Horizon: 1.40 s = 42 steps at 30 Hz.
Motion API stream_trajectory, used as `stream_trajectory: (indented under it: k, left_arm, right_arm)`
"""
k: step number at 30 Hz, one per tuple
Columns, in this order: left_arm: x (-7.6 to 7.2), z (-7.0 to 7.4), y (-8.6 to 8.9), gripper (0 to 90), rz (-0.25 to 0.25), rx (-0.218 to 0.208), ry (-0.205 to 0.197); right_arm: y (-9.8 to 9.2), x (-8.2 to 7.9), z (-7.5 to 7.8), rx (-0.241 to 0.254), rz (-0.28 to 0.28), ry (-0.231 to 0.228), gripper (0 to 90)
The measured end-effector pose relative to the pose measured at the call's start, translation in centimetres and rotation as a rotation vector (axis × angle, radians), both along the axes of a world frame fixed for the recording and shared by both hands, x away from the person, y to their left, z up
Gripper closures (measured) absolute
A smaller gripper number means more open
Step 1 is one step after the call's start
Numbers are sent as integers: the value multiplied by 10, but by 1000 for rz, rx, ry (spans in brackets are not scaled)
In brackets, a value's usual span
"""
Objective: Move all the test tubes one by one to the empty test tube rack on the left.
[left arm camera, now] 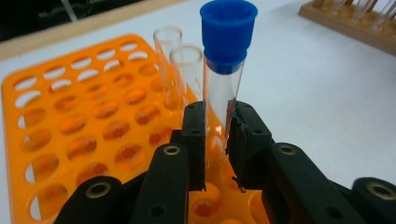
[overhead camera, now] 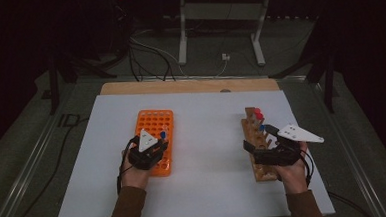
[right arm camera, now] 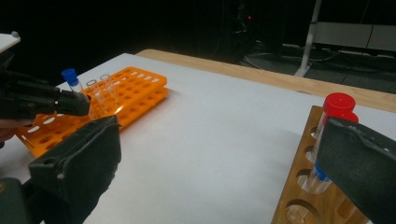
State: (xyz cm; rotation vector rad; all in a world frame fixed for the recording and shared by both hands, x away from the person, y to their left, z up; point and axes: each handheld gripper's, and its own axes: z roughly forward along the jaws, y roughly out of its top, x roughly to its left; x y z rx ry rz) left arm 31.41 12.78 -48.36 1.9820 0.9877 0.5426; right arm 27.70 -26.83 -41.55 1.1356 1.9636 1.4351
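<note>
We see the left gripper (left arm camera: 216,140) pinching a clear test tube with a blue cap (left arm camera: 227,70), its two black jaws pressed against the glass on either side, well below the cap. The tube stands upright over the orange tube rack (left arm camera: 70,121), at the rack's edge that faces the middle of the table; from the left gripper view its lower end reaches down to the holes, though we cannot tell whether it sits in one. Just beyond it in the same rack stand two open, uncapped test tubes (left arm camera: 180,65), side by side and close to the held tube.

In the high view the left gripper (overhead camera: 148,150) rests over the near part of the orange rack (overhead camera: 154,123), with the blue cap (overhead camera: 163,134) showing beside its grey plate. The rack lies on the white table top (overhead camera: 207,138), left of its middle.

Well to the right of the orange rack we see the right gripper (overhead camera: 250,146) at a wooden tube rack (overhead camera: 255,135). Its jaws stand spread wide, nothing between the pads; in the right gripper view one jaw rises at each side of the frame with bare table between them. The wooden rack (right arm camera: 303,186) holds a red-capped tube (right arm camera: 337,108) and, nearer the gripper, a blue-capped tube (right arm camera: 317,175), partly hidden by the jaw
</note>
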Motion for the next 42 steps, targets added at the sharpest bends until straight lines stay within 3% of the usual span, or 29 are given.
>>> stream_trajectory:
  k: [7, 15, 18, 21, 31, 35, 38, 40, 42]
  left_arm:
    - [3, -3, -3, 781, -2, 48, 45]
    - [4, -3, -4, 774, 5, 40, 56]
    - [3, -4, -2, 734, 10, 31, 57]
    - [1, -4, 1, 661, 12, 0, 59]
    - [-18, 11, 31, 451, 16, -218, 17]
    - [-27, 16, 39, 302, 70, -268, -5]
    - [-29, 19, 41, 185, 96, -267, -17]
    - [-30, 20, 41, 159, 97, -257, -28]
    - [-30, 21, 40, 75, 104, -237, -32]
  right_arm:
    - [1, 0, 0, -3, 5, -1, 3]
    - [2, 0, -1, -5, 9, -2, 3]
    - [1, 0, 0, -5, 8, -3, 3]
    - [0, 0, 0, 1, 4, -1, 3]
    - [-2, 1, -1, 0, -2, 3, 3]
    - [-4, 3, -3, 4, -2, 11, 3]
    - [-6, 5, -6, -8, -11, 25, 4]
    - [-8, 7, -8, -23, -26, 28, 31]
    - [-10, 10, -9, -62, -44, 25, 62]
